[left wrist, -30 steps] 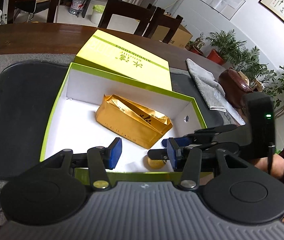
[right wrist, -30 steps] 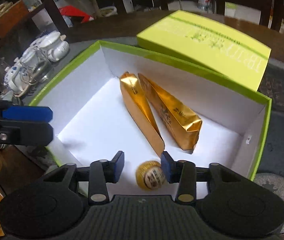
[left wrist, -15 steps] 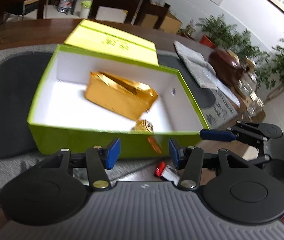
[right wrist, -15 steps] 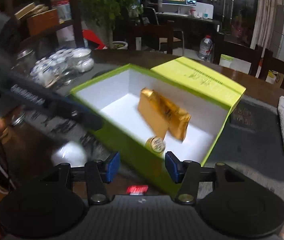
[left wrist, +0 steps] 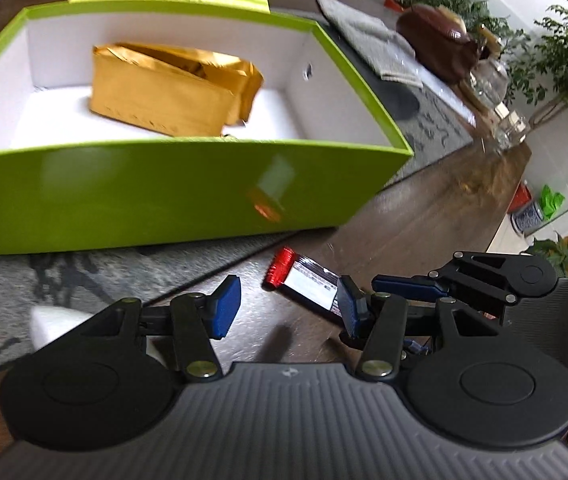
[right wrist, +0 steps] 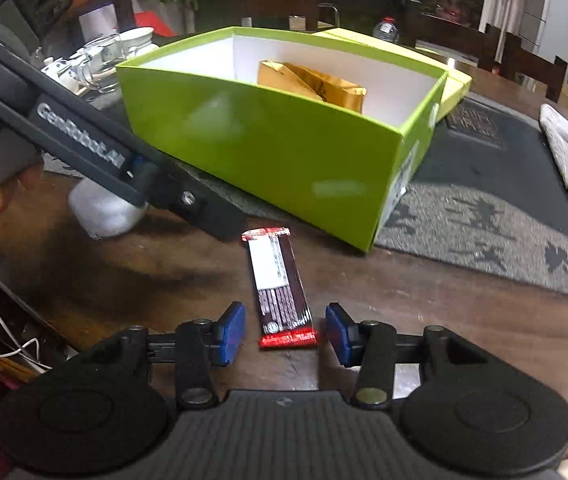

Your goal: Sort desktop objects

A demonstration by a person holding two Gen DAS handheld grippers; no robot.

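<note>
Right wrist view: right gripper (right wrist: 286, 334), jaws wide, is framed around a flat dark red-ended snack packet (right wrist: 279, 286), lower centre; closing is judged next, then boxing.

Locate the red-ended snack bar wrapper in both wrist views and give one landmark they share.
Left wrist: the snack bar lies on the dark wood table, lower centre-right, just ahead of the left gripper, its far end hidden behind the right-hand finger.
Right wrist: the snack bar lies lower centre, lengthwise between the open fingers of the right gripper.
Shared landmark: the green box just beyond it.
</note>
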